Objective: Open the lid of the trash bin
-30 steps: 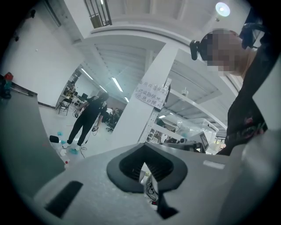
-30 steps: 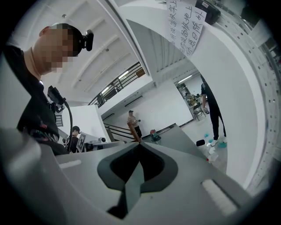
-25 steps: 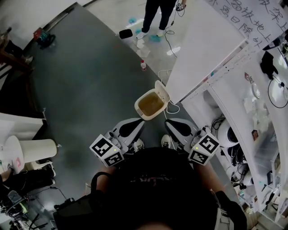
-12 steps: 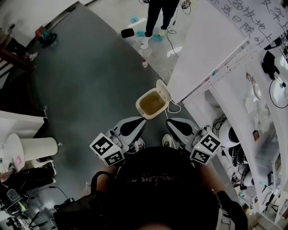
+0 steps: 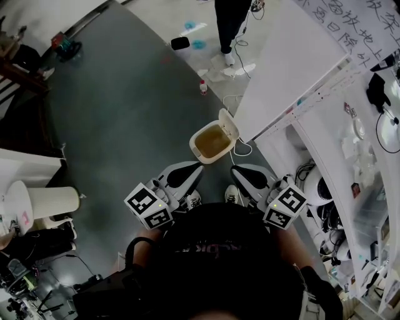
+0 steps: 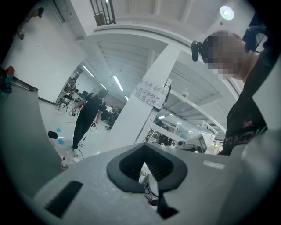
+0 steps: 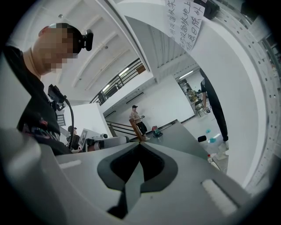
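Note:
In the head view a small cream trash bin [image 5: 201,152] stands on the dark grey floor, against the foot of a white partition. Its lid [image 5: 229,124] is tipped up at the far right side, and a brownish liner shows inside. My left gripper [image 5: 195,167] and right gripper [image 5: 236,169] hang side by side just short of the bin, apart from it. Both have their jaws together with nothing between them. In the left gripper view the left gripper [image 6: 143,151] is shut; in the right gripper view the right gripper [image 7: 139,146] is shut too. Neither view shows the bin.
A white partition [image 5: 294,69] and cluttered shelves [image 5: 350,187] close off the right side. A white cable [image 5: 242,150] loops beside the bin. A small bottle [image 5: 203,87] and a standing person [image 5: 232,19] are farther off. A white cylinder [image 5: 53,203] lies at left.
The person in the background has stepped to the right. Both grippers and the bin have stayed put; the lid is up in all frames.

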`<action>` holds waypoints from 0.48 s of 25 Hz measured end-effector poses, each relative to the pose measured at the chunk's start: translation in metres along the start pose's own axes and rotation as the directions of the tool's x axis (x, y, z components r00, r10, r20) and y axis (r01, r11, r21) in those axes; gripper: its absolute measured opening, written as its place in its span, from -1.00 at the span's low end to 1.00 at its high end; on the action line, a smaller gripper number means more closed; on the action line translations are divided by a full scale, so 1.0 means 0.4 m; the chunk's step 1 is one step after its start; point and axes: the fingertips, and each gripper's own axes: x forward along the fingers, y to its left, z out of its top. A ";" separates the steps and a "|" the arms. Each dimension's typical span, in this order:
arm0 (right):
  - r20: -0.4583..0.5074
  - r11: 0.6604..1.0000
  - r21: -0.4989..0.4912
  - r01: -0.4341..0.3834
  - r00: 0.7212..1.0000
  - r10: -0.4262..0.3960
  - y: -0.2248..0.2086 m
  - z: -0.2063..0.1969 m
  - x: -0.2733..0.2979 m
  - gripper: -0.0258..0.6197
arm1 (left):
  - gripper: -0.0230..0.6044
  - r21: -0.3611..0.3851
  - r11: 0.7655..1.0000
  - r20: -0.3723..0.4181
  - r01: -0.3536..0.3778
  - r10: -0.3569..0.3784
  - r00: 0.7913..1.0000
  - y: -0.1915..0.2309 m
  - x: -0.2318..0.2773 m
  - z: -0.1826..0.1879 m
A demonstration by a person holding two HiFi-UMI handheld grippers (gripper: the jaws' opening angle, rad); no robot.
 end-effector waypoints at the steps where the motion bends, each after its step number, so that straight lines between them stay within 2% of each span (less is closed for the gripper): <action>1: -0.001 1.000 -0.002 -0.001 1.000 0.001 0.002 -0.001 0.002 -0.90 | -0.93 -0.002 1.000 -0.001 0.000 0.000 1.000 -0.001 -0.001 -0.002; 12: -0.006 1.000 -0.004 0.001 1.000 -0.001 0.003 -0.005 0.001 -0.90 | -0.93 -0.006 1.000 -0.020 -0.003 0.003 1.000 -0.006 -0.003 -0.016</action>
